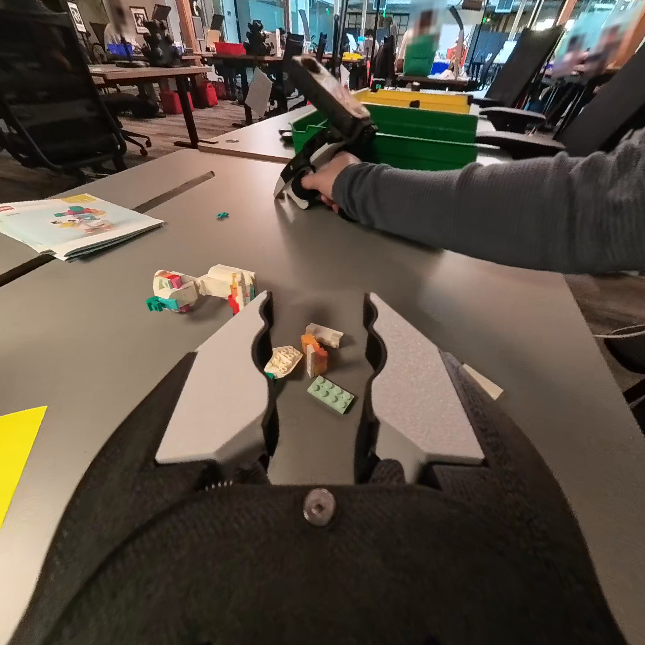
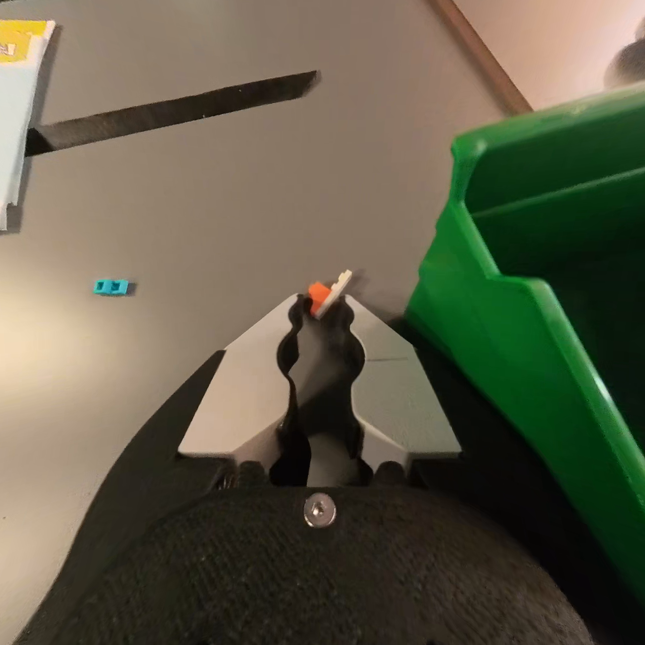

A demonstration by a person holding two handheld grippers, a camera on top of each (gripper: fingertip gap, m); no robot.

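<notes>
My right hand-held gripper (image 2: 323, 302) pinches a small orange-and-white plastic brick piece (image 2: 326, 291) at its tips, just left of the green plastic bin (image 2: 523, 314), while my left hand-held gripper (image 1: 317, 310) gapes wide over 4 loose bricks (image 1: 314, 363) on the grey surface (image 1: 349, 251); the booklet's (image 1: 76, 223) print stays unquoted.

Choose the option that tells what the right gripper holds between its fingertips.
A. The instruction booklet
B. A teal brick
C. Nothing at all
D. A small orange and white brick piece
D: in the right wrist view the right gripper is shut on a small orange and white brick piece, beside the green bin; the teal brick lies apart on the table.
</notes>
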